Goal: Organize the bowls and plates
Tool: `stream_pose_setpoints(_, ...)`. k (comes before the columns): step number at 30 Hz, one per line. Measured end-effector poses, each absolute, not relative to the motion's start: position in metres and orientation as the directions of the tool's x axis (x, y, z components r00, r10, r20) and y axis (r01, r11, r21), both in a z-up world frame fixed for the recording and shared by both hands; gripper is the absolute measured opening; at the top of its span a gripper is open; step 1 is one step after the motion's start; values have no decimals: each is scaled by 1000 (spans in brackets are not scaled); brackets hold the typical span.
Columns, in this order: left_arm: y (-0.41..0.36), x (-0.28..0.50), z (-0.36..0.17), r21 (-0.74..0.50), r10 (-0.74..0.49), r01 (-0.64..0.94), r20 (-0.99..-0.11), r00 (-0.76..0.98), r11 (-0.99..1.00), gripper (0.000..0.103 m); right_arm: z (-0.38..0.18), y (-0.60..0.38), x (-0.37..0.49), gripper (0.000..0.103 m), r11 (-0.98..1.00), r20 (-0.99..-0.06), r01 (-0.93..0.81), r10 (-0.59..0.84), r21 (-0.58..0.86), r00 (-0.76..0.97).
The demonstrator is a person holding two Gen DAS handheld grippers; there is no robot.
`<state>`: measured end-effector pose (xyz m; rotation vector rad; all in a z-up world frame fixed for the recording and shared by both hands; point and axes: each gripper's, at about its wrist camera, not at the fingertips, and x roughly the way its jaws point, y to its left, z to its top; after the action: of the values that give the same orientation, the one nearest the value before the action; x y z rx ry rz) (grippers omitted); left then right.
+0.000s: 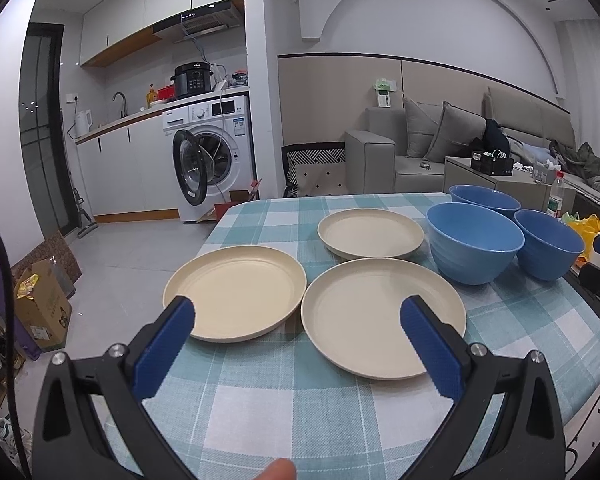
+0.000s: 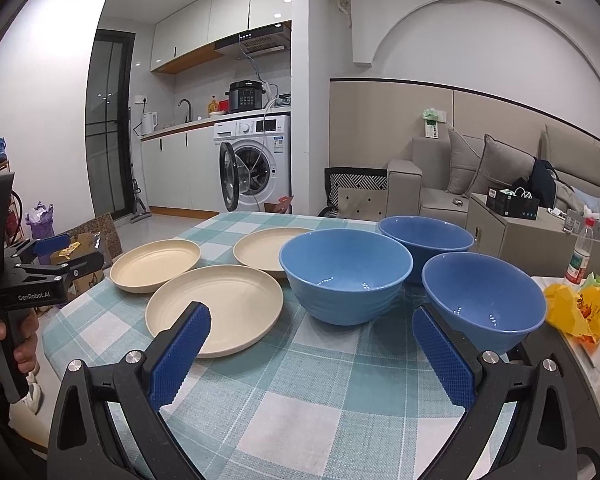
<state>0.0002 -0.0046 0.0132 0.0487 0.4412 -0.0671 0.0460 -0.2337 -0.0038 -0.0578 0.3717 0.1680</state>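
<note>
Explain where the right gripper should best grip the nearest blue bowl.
Probably the near rim of the nearest blue bowl, one finger inside and one outside, coming from above: the bowl stands upright, and its wall looks too wide for the open right gripper.

The far blue bowl (image 2: 428, 236) sits half hidden behind the two nearer ones. A yellow bag (image 2: 580, 312) runs off the right edge, print unreadable.

Bare checked cloth (image 1: 260, 408) lies open before both your grippers. Ahead, three cream plates (image 1: 380, 316) sit close together; three blue bowls (image 2: 346, 276) crowd the right.
</note>
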Motion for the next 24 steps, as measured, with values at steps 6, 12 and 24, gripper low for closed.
stream_pose_setpoints(6, -5, 1, 17, 38, -56, 79, -421, 905, 996, 103, 5, -230, 48, 103, 983, -354, -180, 154, -40, 922)
stream_pose_setpoints(12, -8, 3, 23, 57, -45, 75, -409, 911, 996, 103, 13, -228, 52, 103, 983, -349, -177, 152, -41, 925)
stream_pose_setpoints(24, -9, 14, 36, 52, -59, 87, -397, 916, 995, 103, 37, -224, 65, 103, 978, -332, -205, 179, -45, 926)
